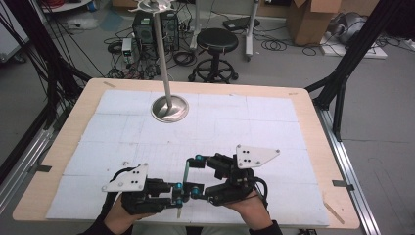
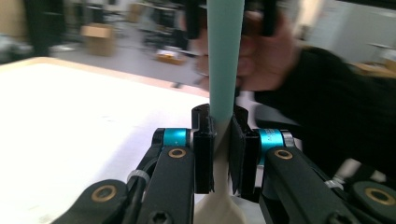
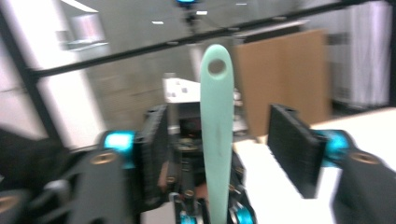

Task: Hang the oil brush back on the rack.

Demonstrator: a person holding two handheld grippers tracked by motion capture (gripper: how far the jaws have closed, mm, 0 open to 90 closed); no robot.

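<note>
No legible writing anywhere.
The cardboard box [image 1: 313,19] beyond the table [image 1: 54,161] carries no readable print, and the gripper bodies show no legible label.

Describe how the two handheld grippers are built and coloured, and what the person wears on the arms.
Both the left gripper and the right gripper are black, with cyan rings and brass-coloured pivot pins at the jaw joints. Each carries a grey three-cornered plate on top, marked with small dark holes. The jaw pads are ribbed black. A black cable loops from the right gripper. The sleeves are black.
</note>
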